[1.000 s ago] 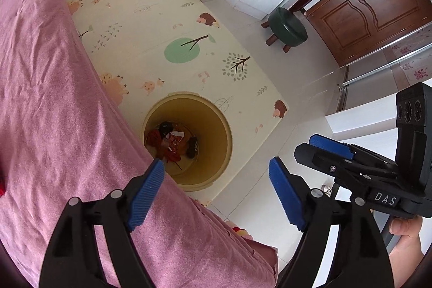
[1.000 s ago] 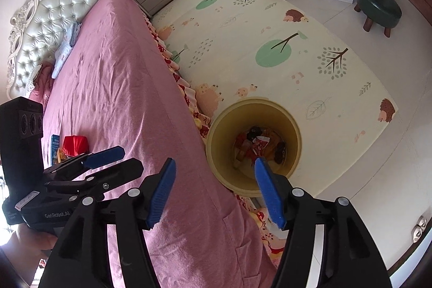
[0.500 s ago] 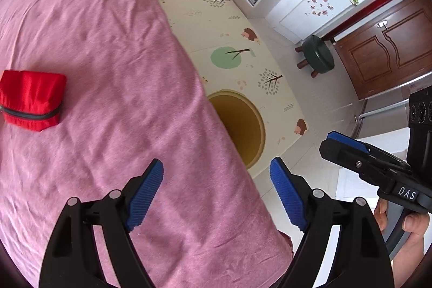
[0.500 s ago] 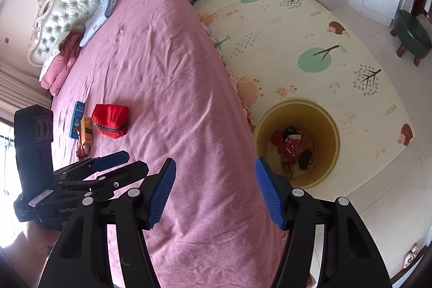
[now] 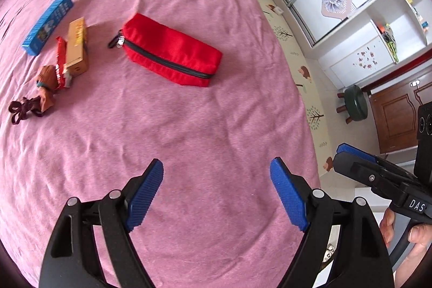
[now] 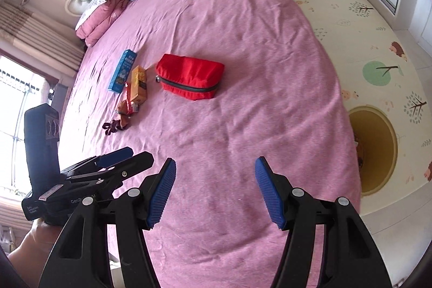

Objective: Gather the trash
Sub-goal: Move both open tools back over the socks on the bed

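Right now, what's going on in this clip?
A person holds a pair of tongs in each hand over a pink bedspread, collecting trash. Both the left tongs and right tongs are open and empty. Ahead on the bed lie a red zippered fabric pouch, a blue flat box, an orange carton, a red snack wrapper and a small brown tied bundle. A yellow round bin stands on the floor beside the bed.

Pouch (image 6: 190,77) on bed (image 6: 243,126), boxes (image 6: 139,84) left of it, bin (image 6: 378,150) on floor right of bed
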`<state>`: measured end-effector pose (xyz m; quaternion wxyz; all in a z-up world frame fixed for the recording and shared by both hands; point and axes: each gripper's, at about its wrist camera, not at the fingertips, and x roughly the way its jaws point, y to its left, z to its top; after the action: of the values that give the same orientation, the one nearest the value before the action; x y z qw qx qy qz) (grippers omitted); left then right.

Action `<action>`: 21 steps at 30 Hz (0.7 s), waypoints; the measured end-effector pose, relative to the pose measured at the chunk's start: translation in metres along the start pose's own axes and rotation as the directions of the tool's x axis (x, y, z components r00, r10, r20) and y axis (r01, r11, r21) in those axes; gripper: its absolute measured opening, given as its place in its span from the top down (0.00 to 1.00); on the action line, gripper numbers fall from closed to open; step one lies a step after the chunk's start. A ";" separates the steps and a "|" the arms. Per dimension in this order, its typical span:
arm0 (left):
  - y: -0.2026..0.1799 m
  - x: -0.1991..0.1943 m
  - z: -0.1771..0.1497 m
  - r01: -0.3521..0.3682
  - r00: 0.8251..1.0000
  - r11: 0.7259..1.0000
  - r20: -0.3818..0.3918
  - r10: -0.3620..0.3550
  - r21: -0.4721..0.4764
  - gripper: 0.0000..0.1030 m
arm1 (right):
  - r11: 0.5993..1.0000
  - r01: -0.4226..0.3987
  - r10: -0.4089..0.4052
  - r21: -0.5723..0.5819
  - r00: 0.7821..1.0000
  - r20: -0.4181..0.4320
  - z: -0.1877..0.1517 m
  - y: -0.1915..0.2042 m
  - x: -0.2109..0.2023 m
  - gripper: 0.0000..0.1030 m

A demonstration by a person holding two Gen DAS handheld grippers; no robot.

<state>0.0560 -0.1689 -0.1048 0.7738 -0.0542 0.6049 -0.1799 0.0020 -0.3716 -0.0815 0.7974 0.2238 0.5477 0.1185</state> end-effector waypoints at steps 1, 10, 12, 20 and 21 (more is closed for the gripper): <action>0.011 -0.005 -0.001 -0.005 1.000 1.000 0.008 0.005 -0.017 0.21 | 1.000 -0.005 0.005 -0.018 1.000 -0.007 0.001 0.012 0.006 0.42; 0.104 -0.038 -0.012 -0.068 0.996 0.991 0.050 0.074 -0.116 0.21 | 0.990 -0.040 0.032 -0.132 0.997 -0.068 0.006 0.100 0.056 0.42; 0.122 -0.043 -0.014 -0.076 0.995 0.989 0.051 0.083 -0.129 0.21 | 0.988 -0.045 0.034 -0.148 0.996 -0.081 0.008 0.116 0.068 0.42; 0.192 -0.053 -0.012 -0.109 0.992 0.982 0.052 0.118 -0.157 0.20 | 0.979 -0.063 0.038 -0.194 0.991 -0.125 0.020 0.177 0.117 0.42; 0.200 -0.054 -0.011 -0.110 0.992 0.981 0.050 0.119 -0.160 0.20 | 0.978 -0.064 0.039 -0.198 0.991 -0.129 0.023 0.184 0.122 0.42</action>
<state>0.0774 0.0368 -0.1189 0.7938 -0.0852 0.5961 -0.0853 0.0790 -0.1634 -0.0856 0.7768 0.1481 0.5757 0.2079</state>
